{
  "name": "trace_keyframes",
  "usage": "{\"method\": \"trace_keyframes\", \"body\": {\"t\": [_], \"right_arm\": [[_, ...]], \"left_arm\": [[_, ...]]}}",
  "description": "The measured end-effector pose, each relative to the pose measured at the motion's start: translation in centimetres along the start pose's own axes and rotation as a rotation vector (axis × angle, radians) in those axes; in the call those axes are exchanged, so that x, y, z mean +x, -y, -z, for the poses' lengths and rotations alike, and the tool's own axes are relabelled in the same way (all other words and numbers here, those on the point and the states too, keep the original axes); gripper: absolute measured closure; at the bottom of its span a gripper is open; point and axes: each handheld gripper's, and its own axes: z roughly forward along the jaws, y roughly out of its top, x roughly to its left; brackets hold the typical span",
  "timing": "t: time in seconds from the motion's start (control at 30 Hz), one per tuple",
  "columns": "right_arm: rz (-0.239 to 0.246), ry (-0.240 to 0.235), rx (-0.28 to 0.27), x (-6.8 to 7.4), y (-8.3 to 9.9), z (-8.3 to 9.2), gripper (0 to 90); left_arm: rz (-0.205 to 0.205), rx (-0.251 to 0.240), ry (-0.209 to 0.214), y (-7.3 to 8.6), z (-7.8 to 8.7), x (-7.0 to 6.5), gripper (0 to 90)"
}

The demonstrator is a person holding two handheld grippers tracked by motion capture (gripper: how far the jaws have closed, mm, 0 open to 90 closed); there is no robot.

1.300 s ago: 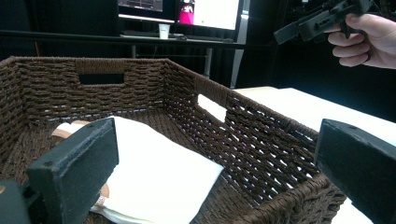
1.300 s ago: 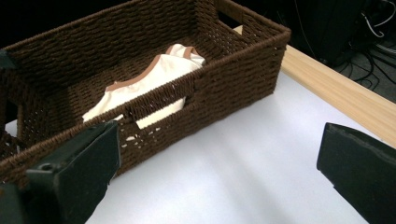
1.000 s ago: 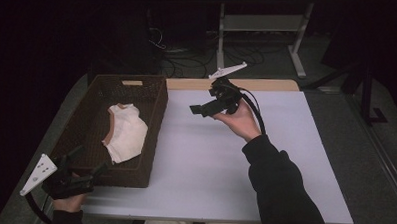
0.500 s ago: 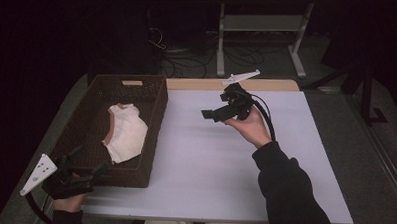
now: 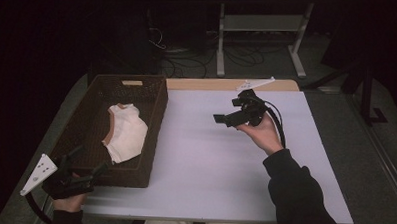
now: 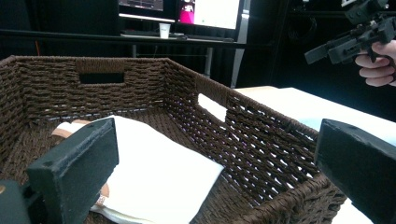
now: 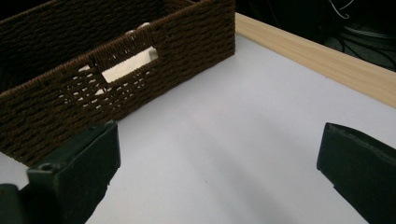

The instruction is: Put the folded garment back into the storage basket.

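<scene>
One folded white garment (image 5: 124, 135) lies inside the brown wicker basket (image 5: 157, 103), toward its middle, with a tan trim edge showing at the near side; it sits on the basket floor, touched by neither gripper. Left gripper (image 5: 84, 175) hovers at the basket's near corner, jaws spread wide and empty, aimed into the basket (in the left gripper view the garment (image 6: 154, 175) sits just ahead, between the two black jaws but not yet reached). Right gripper (image 5: 221, 119) is held up over the white table (image 5: 209, 162), well apart from the basket, jaws also spread wide with nothing between them; its own view looks across bare tabletop at the basket's side wall (image 7: 116, 70), white cloth peeking through the handle slot. Judged from this: the work looks like getting the garment out of the basket, and it seems barely begun, with no grasp made and the garment flat and folded. Left to do, probably: lower the left jaws onto the cloth edge, pinch, lift clear of the rim, set it on the table.
</scene>
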Motion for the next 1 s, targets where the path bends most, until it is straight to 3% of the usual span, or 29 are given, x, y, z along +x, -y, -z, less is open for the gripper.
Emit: {"method": "trace_keyframes", "body": {"t": [1.0], "right_arm": [[-0.018,0.045,-0.011,-0.7,5.1,4.1,0.0]], "left_arm": [[0.000,0.008,-0.007,0.1,0.0,-0.1,0.0]]}}
